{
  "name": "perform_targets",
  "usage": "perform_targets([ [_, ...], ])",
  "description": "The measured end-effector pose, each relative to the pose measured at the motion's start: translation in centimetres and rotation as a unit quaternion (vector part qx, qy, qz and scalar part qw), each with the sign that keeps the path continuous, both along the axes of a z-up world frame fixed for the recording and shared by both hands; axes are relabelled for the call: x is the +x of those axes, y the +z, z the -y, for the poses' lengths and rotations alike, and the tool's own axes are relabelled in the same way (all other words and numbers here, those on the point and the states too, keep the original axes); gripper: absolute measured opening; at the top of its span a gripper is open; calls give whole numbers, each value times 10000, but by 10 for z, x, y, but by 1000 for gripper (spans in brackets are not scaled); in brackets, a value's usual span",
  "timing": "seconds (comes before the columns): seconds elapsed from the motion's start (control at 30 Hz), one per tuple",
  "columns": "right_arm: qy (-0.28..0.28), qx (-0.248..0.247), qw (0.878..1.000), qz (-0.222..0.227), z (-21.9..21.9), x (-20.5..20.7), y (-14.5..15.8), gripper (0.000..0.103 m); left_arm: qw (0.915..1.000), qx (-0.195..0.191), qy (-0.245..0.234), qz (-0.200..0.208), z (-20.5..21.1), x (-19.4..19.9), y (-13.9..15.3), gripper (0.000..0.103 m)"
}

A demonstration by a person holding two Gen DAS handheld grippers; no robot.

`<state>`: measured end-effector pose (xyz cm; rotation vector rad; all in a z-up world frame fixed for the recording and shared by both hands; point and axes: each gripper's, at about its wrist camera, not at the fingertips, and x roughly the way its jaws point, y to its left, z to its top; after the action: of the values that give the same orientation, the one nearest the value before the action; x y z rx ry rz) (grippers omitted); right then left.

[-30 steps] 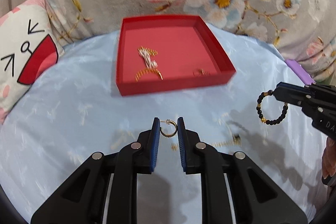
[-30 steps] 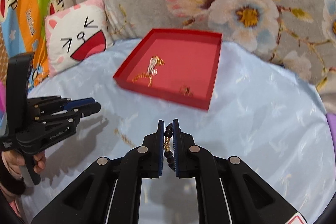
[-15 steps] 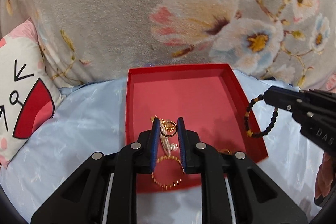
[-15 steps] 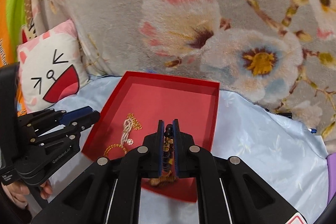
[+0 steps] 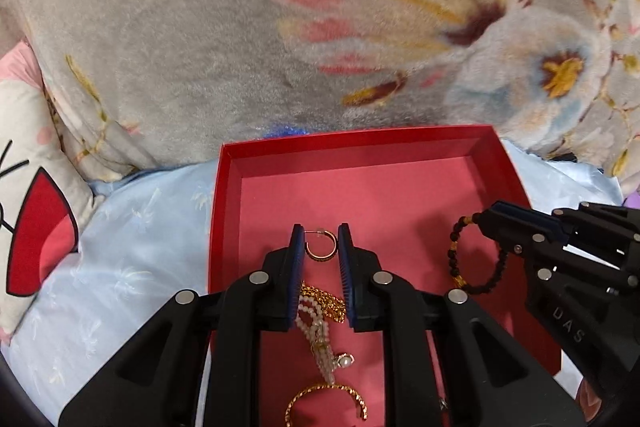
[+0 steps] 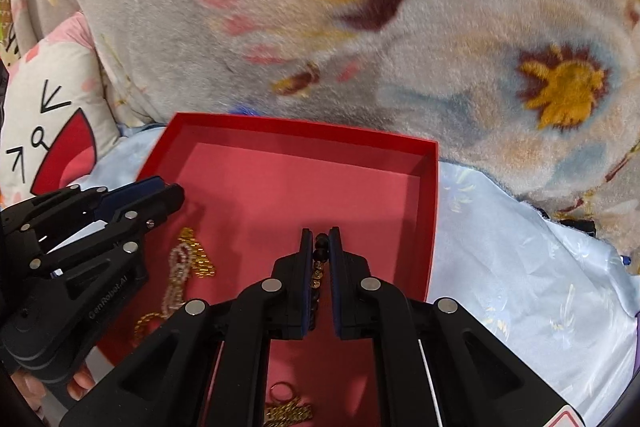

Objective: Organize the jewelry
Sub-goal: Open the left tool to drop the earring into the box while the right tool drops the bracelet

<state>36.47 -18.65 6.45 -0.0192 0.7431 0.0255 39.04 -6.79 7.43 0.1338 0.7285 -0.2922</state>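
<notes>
Black bead bracelet [image 6: 319, 267] mostly hidden inside right hand-held gripper [image 6: 320, 239].

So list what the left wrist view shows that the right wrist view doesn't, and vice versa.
Only the left wrist view shows the gold hoop earring pinched in the left gripper and the beaded bracelet hanging as a full loop from the right gripper. Only the right wrist view shows the ring near the tray's front and a person's fingers under the left gripper. Both show the red tray, the pearl strand and the cartoon pillow.
</notes>
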Motion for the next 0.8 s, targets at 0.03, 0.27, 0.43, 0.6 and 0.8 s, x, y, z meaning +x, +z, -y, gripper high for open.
perform_targets([
  [0.03, -26, -30, 10000, -24, 1, 2, -2, 7, 10000, 2, 24, -48, 1, 3, -3, 16],
  [0.27, -109, -182, 9996, 164, 6, -7, 0, 9, 9995, -25, 223, -243, 0, 12, -18, 21],
  [0.43, -39, -184, 9995, 249, 3, -16, 6, 10, 9995, -36, 291, -122, -4, 5, -14, 32],
  [0.6, 137, -66, 9992, 380, 1, -54, 15, 10, 9995, -175, 263, -74, -14, -12, -3, 32],
  [0.8, 404, 42, 9986, 342, -2, -118, 9, 11, 9994, -158, 289, 81, -39, -63, 12, 32],
])
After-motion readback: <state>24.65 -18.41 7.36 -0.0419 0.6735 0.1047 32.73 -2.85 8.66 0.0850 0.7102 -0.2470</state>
